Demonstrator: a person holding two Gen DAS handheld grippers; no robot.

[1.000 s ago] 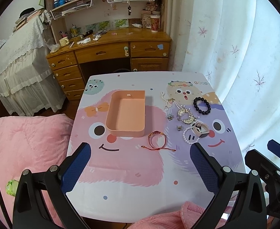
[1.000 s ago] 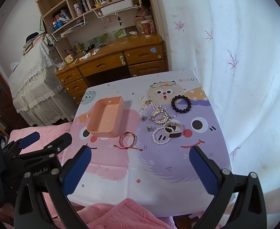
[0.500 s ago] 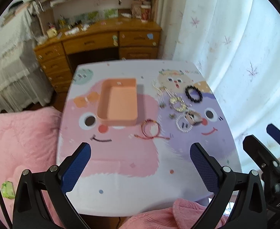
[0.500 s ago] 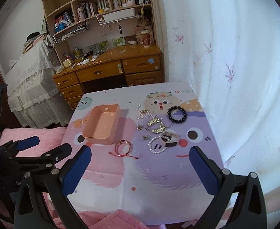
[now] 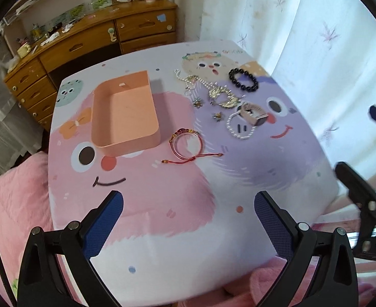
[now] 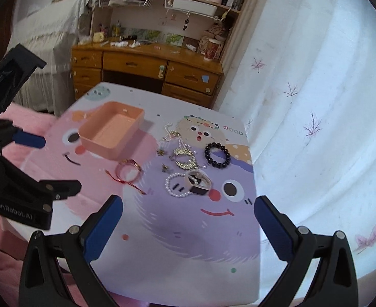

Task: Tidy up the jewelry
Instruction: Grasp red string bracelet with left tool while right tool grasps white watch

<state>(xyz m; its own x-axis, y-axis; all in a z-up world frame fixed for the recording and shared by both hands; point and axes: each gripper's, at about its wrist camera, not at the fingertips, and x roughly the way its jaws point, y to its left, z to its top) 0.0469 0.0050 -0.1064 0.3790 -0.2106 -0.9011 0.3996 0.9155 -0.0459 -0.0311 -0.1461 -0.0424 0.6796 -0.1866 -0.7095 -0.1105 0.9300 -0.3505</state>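
Though bare inside, peach tray (image 5: 124,107) beside tangled jewelry (image 5: 221,97).

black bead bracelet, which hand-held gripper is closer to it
Right, as far as the views show. The right hand-held gripper faces the jewelry cluster holding the black bead bracelet; the left hand-held gripper sits toward the pink tray side.

The tabletop (image 5: 188,230) is showing a cartoon print of pink and purple smiling faces on white. At its ten o'clock, a plain peach-orange tray (image 5: 125,112) is sitting; at one o'clock, a glossy black bead bracelet (image 5: 243,79) is lying. A red cord bracelet (image 5: 186,144) with gold beads is lying centrally. The white curtain (image 6: 315,102) is displaying scattered purple leaf sprigs. Both grippers' pads (image 6: 103,226) are showing blue.
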